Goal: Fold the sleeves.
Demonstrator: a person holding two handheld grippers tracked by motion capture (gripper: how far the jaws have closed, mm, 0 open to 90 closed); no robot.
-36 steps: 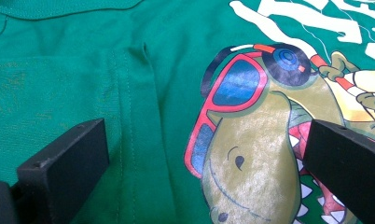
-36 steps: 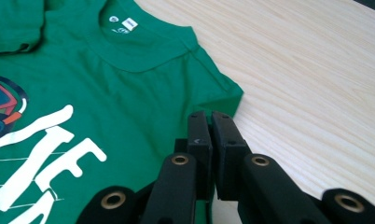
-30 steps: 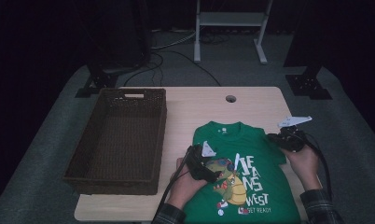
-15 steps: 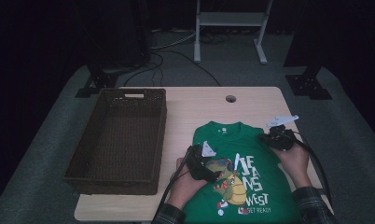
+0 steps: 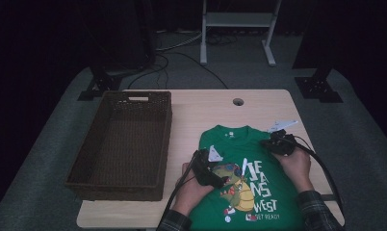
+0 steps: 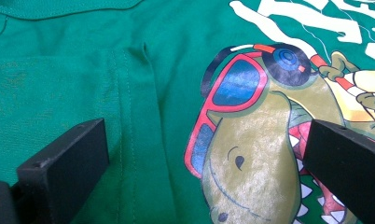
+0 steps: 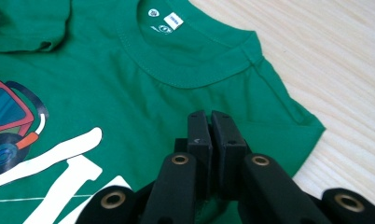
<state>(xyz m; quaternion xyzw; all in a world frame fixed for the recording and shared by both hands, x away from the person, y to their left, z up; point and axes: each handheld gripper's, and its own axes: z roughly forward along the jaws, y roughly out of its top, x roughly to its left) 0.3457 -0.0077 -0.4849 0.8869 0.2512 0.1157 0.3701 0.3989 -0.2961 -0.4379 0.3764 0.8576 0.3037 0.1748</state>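
While your left hand kept its place, your right gripper had slid a little inward across the table from the outer edge, so that it now sat over the right shoulder of the green T-shirt rather than beside it. The shirt lay flat and face up on the near right part of the wooden table, its collar pointing away from you, its right sleeve already folded in so that the edge ran straight, and its dinosaur print showing under your left gripper. In the right gripper view the two black jaws stood pressed together with no cloth visibly caught between them, their tips just above or touching the fabric below the collar; I could not tell which. In the left gripper view the jaws stood wide apart, hovering close over the print and the left sleeve seam, gripping nothing. The brown wicker basket sat to the left of the shirt, apart from it. That inward move suggested you were smoothing or pinning the shoulder with closed tips before the next fold, probably with the basket as the final place.
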